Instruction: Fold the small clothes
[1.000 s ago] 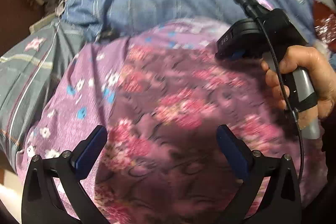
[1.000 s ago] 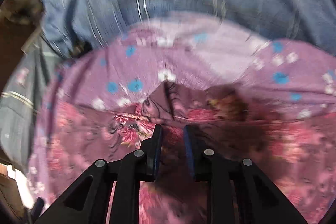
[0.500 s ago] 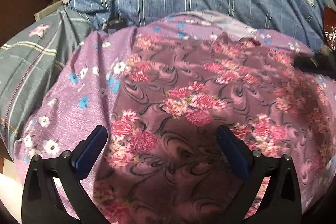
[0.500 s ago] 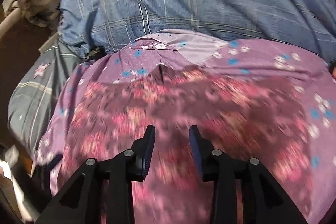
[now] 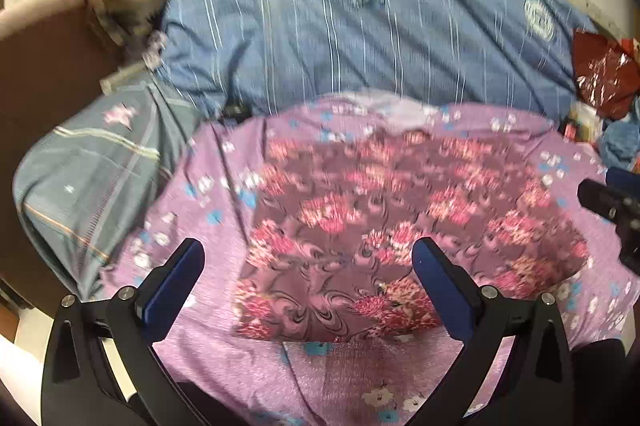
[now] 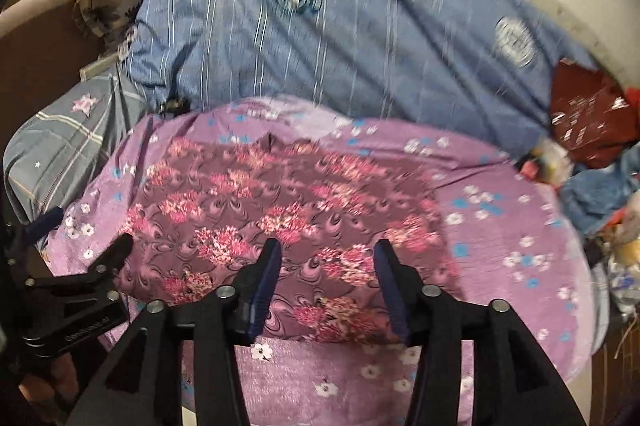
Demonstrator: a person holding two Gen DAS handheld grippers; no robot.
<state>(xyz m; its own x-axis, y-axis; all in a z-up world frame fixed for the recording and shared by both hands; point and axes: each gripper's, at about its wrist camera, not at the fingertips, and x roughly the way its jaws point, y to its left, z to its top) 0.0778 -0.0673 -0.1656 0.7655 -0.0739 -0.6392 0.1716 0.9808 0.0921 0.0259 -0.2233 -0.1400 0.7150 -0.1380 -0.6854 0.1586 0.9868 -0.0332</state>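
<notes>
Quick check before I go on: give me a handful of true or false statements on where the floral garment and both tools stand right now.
1. The dark floral garment lies spread on the lilac flowered cloth. True.
2. The right tool is clamped on a fold of the garment. False: its jaws are opening and nothing is between them.
3. The left tool stands wide open with no cloth between its pads. True.
4. A green towel covers the garment. False: nothing lies on it.
5. A blue striped bedcover lies beyond the lilac cloth. True.
</notes>
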